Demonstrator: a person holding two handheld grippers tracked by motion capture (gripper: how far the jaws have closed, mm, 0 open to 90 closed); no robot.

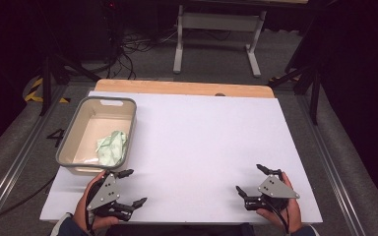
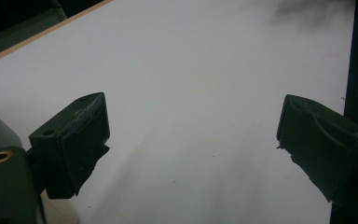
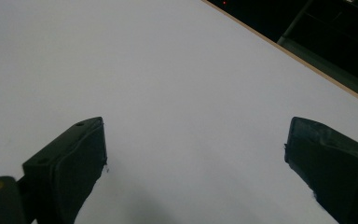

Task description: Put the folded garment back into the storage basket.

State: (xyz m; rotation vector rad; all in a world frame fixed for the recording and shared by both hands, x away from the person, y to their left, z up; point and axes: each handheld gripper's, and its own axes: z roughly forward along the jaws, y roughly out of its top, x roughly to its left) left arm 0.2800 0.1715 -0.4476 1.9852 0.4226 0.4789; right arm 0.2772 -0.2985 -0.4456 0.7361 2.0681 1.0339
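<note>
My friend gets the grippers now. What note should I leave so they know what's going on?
Left gripper: open, holding nothing, at the near left just in front of the bin.
Right gripper: open, holding nothing, at the near right.
Green cloth: lying crumpled inside the bin.
Done: the cloth appears put away.
Left: probably nothing; the white table top between the grippers is bare.
</note>
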